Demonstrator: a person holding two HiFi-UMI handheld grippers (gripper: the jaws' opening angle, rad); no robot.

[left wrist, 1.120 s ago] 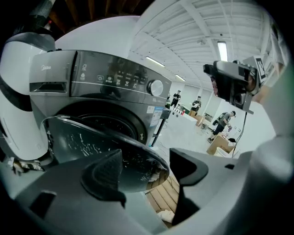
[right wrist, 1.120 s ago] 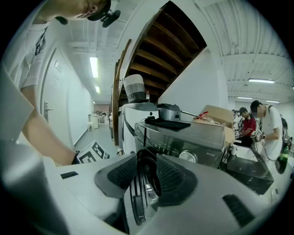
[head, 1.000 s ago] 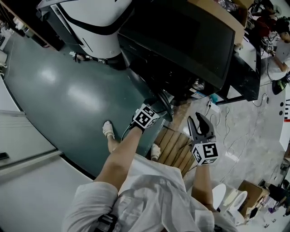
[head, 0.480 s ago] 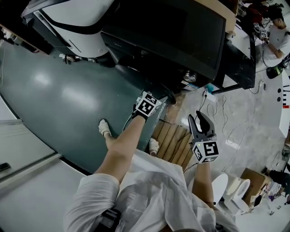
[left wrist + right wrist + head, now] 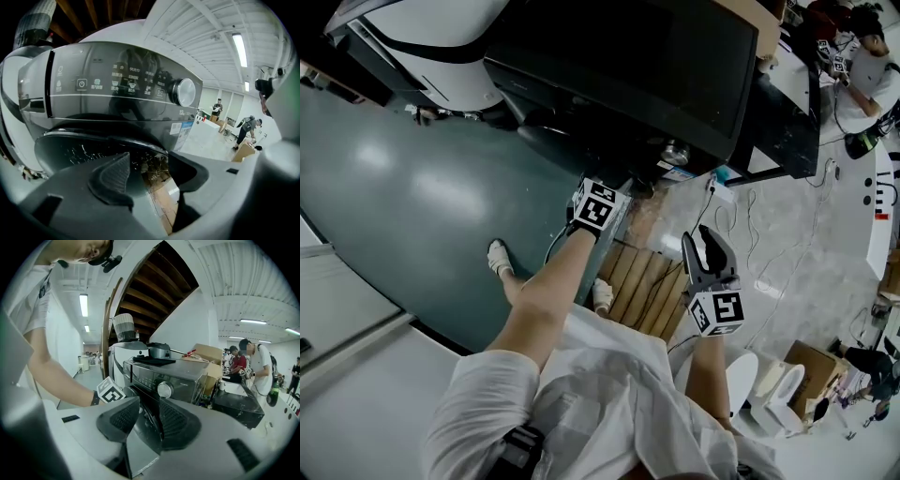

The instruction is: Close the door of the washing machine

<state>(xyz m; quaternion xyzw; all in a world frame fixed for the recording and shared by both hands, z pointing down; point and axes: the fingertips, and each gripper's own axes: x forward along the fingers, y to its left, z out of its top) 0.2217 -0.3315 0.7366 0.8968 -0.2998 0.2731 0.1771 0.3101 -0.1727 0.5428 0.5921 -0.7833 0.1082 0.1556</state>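
Left gripper (image 5: 150, 176): fingers spread, just been closing a bit, nothing pinched. The door (image 5: 93, 150) is right ahead of the tips and looks ajar. Push that curved glass off-centre and the tips could skid, so no latch. Right gripper (image 5: 143, 420) is spread and empty.

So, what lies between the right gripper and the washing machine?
Only open floor lies between the right gripper and the washing machine; the head view shows it.
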